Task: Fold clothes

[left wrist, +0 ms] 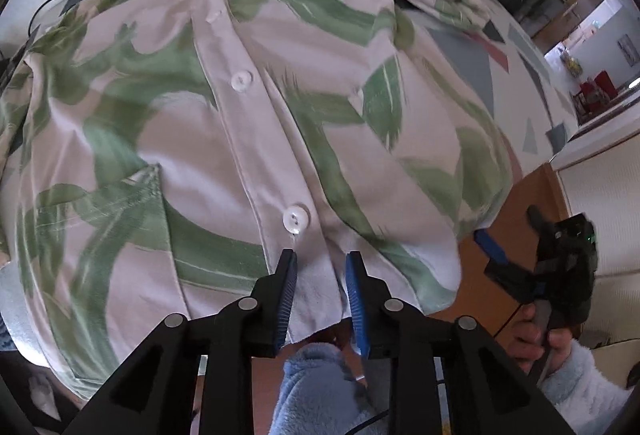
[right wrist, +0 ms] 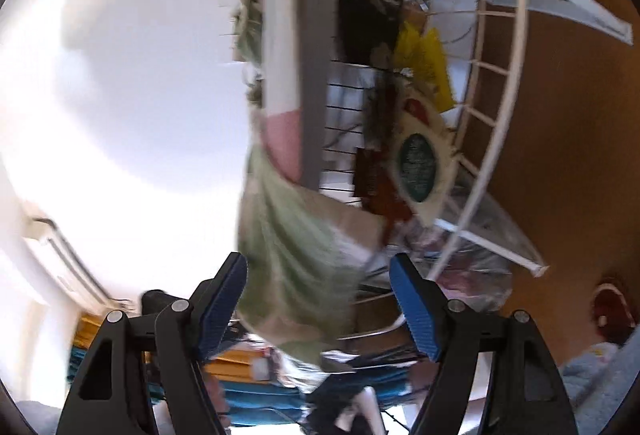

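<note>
Left hand-held gripper (left wrist: 320,267) points down at the shirt (left wrist: 248,107), jaws narrow, straddling the button placket at the near hem. Cloth sits between the pads; can't tell if they actually press on it.

Right hand-held gripper (right wrist: 318,277) is wide. A hanging corner of the same green-leaf fabric sits in the gap, brushing or just beside the left pad, clear of the right one. Not gripped.

Shirt location: spread front-up on the table (left wrist: 532,75) (patterned cover), near-right part drooping over the near edge.

Risks, as I judge it:
- Left grip is only on the narrow placket strip near a button (left wrist: 296,219). Pulling from there would bunch the front instead of carrying a clean fold.
- Right jaws are wide open around loose cloth. Close late or off-centre and it slips out, giving a lopsided fold.
- White wire basket (right wrist: 496,95) sits just behind that corner, so a sweep could snag it.
- Right view is motion-blurred, so positions there are rough.

Counts: one shirt, two clear buttons plus two more blurred ones farther up the placket, one chest pocket (left wrist: 120,211), two grippers, one basket.
</note>
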Action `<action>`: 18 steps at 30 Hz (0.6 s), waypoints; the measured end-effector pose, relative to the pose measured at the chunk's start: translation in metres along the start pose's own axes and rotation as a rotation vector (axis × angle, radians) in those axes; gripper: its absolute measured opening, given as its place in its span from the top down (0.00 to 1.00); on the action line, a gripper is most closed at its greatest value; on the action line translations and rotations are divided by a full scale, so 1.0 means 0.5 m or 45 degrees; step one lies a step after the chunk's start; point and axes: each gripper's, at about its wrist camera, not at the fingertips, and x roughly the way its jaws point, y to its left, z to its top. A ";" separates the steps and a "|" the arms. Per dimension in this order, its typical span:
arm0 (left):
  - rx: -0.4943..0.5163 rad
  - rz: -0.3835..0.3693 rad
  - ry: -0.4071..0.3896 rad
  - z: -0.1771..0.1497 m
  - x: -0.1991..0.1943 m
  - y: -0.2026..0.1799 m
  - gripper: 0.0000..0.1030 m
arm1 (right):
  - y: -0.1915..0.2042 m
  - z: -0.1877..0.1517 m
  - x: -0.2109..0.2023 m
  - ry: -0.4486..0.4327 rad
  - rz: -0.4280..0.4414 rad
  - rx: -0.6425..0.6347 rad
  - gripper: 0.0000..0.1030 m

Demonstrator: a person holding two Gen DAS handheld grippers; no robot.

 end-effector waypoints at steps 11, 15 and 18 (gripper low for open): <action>0.003 0.089 -0.135 0.000 -0.041 0.031 0.97 | -0.024 0.002 0.018 -0.058 -0.012 -0.013 0.26; -0.043 0.106 -0.119 -0.008 -0.044 0.063 0.97 | 0.010 -0.007 0.026 -0.034 0.074 -0.063 0.28; -0.078 0.028 -0.093 -0.009 -0.045 0.061 0.97 | 0.027 -0.008 0.031 -0.028 0.095 -0.108 0.28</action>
